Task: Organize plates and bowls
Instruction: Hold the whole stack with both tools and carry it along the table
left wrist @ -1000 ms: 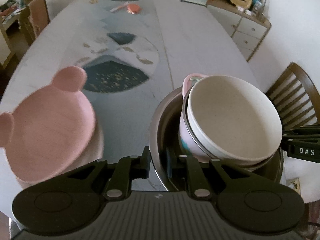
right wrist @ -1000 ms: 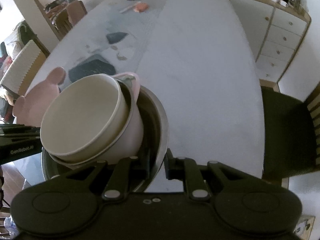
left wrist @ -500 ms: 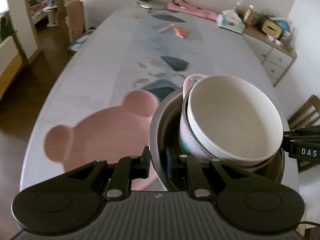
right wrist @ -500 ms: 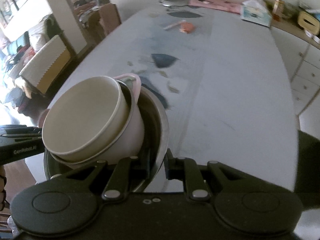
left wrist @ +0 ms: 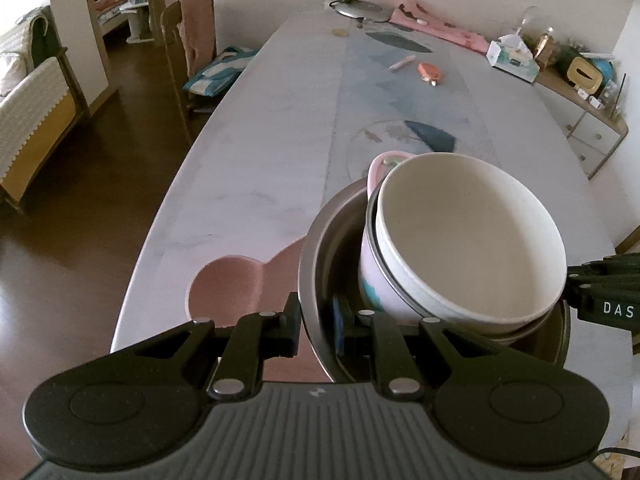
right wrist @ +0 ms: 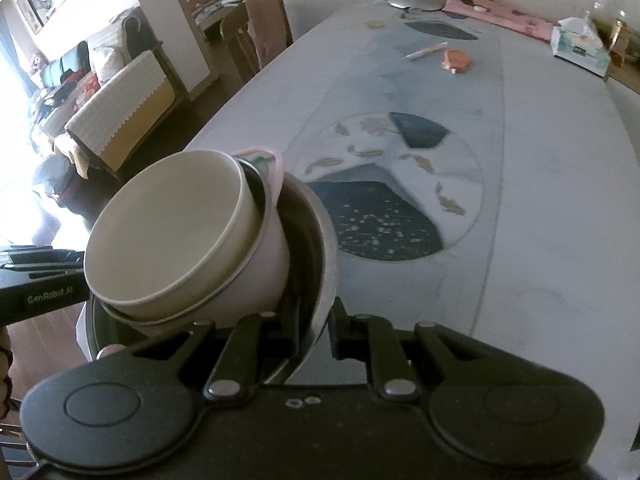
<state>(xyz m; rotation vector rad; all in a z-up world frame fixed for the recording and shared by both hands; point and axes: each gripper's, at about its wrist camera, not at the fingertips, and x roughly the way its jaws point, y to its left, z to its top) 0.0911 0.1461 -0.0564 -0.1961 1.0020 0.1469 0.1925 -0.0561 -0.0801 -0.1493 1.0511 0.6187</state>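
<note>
- Long pale tabletop [left wrist: 260, 168] with a patterned blue-grey runner [right wrist: 404, 200] down its middle; wooden floor and chairs off at 9–10 o'clock, lamp base [left wrist: 358, 9] at the far end around 12.
- Far clutter on the tabletop: small orange item [left wrist: 429, 72], tissue box [left wrist: 514, 58], pink cloth [left wrist: 436, 30].
- Left claw [left wrist: 316, 328]: clamped on the near-left rim of the steel bowl [left wrist: 316, 248], one finger outside the wall, one inside.
- Right claw [right wrist: 316, 330]: clamped on the opposite rim of the same steel bowl [right wrist: 324, 240], same inside/outside pinch.
- Each claw shows at the other view's edge: right one at 3 o'clock in the left view, left one at 9 o'clock in the right view.
- Steel bowl carries a nested stack: pink handled bowl [left wrist: 374, 280] tilted inside it, cream bowl [left wrist: 468, 236] sitting in the pink one, opening tipped toward the left camera.
- Pink bear-eared plate [left wrist: 224, 288] lies on the tabletop near edge, at about 8 o'clock of the steel bowl in the left view, partly hidden by bowl and claw.
</note>
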